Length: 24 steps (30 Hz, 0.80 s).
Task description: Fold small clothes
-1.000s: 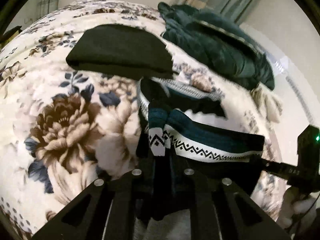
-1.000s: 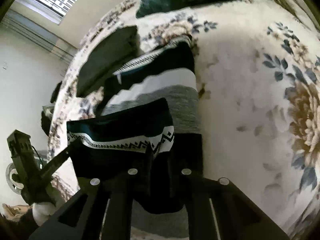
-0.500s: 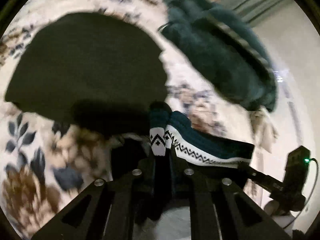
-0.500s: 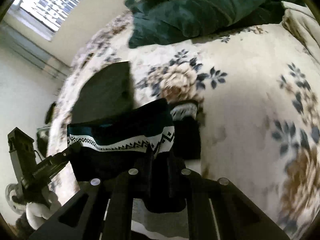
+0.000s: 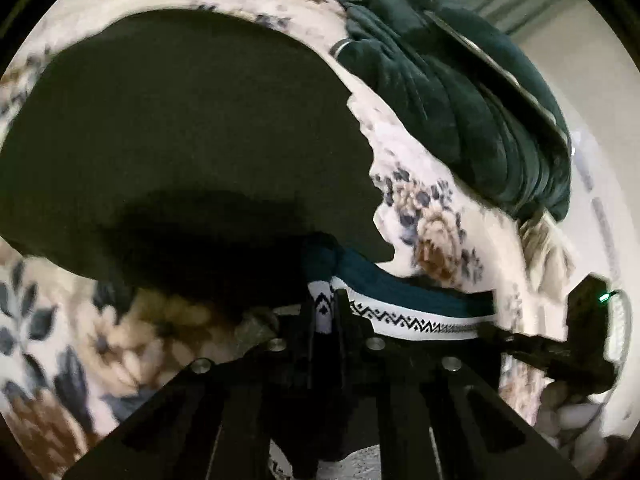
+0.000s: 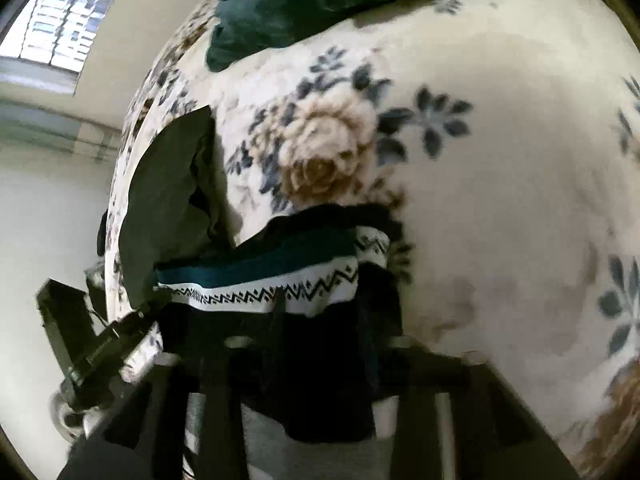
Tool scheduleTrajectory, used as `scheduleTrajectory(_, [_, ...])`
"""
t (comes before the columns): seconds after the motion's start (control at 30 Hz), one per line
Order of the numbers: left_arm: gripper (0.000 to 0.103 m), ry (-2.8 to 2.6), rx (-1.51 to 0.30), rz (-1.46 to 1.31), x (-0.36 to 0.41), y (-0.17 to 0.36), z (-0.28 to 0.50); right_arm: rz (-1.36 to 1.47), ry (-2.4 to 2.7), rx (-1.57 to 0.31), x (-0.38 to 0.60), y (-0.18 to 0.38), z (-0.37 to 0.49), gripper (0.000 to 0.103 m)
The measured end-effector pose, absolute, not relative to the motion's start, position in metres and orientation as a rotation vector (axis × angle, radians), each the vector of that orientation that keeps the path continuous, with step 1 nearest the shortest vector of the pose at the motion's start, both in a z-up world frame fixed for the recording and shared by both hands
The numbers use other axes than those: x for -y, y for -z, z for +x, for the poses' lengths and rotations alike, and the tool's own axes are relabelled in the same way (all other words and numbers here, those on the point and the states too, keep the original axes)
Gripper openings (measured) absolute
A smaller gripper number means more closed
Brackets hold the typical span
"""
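Note:
A knit sweater (image 5: 400, 292) in dark teal with a white zigzag-patterned band hangs stretched between my two grippers over a floral bed. My left gripper (image 5: 324, 312) is shut on one corner of its patterned edge. In the right wrist view the same sweater (image 6: 272, 280) is pinched at its other corner by my right gripper (image 6: 320, 312), also shut. The left tool (image 6: 100, 344) shows at the lower left of that view, and the right tool (image 5: 560, 344) at the right of the left wrist view. The garment's grey and white lower part hangs below the fingers.
A folded black garment (image 5: 180, 140) lies on the floral blanket (image 5: 432, 216) just beyond the left gripper; it also shows as the black garment (image 6: 168, 200). A dark green quilted pillow (image 5: 460, 92) sits at the head of the bed. Open blanket (image 6: 500, 200) spreads to the right.
Both grippers carried the sweater forward and down toward the black folded garment and pillow. The sweater's body, spread on the bed before, has been drawn up under the held edge.

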<state>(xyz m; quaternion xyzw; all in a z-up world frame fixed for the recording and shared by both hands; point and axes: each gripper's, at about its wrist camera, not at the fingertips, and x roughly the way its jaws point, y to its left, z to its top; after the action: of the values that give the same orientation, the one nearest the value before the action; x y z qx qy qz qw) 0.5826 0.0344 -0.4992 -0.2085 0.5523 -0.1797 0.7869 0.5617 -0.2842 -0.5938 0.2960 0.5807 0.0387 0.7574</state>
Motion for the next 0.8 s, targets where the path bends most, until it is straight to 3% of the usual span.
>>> scheduleTrajectory(0.13, [0.012, 0.381, -1.288, -0.574, -0.053, 0.518, 0.587, 0.621, -0.014, -1.319, 0.285, 0.611, 0.575, 0.010])
scheduleTrajectory(0.17, [0.025, 0.379, -1.292, -0.582, -0.057, 0.511, 0.584, 0.607, -0.028, -1.358, 0.282, 0.616, 0.579, 0.012])
scheduleTrajectory(0.2, [0.046, 0.385, -1.283, -0.578, -0.061, 0.500, 0.574, 0.613, -0.035, -1.382, 0.282, 0.616, 0.579, 0.014])
scheduleTrajectory(0.23, [0.059, 0.397, -1.265, -0.581, -0.066, 0.489, 0.562, 0.635, -0.046, -1.388, 0.284, 0.613, 0.577, 0.021])
scheduleTrajectory(0.27, [0.075, 0.401, -1.241, -0.597, -0.072, 0.476, 0.544, 0.669, -0.071, -1.382, 0.289, 0.606, 0.572, 0.037])
scheduleTrajectory(0.33, [0.076, 0.388, -1.210, -0.658, -0.084, 0.459, 0.506, 0.705, -0.106, -1.373, 0.299, 0.593, 0.556, 0.062])
scheduleTrajectory(0.5, [0.076, 0.227, -1.244, -0.899, -0.105, 0.455, 0.375, 0.704, -0.190, -1.411, 0.318, 0.567, 0.499, 0.079])
scheduleTrajectory(0.57, [0.076, 0.171, -1.244, -1.017, -0.100, 0.471, 0.330, 0.729, -0.228, -1.450, 0.322, 0.573, 0.480, 0.094])
scheduleTrajectory(0.8, [0.076, 0.146, -1.144, -1.242, -0.045, 0.517, 0.310, 0.802, -0.320, -1.478, 0.323, 0.628, 0.496, 0.096])
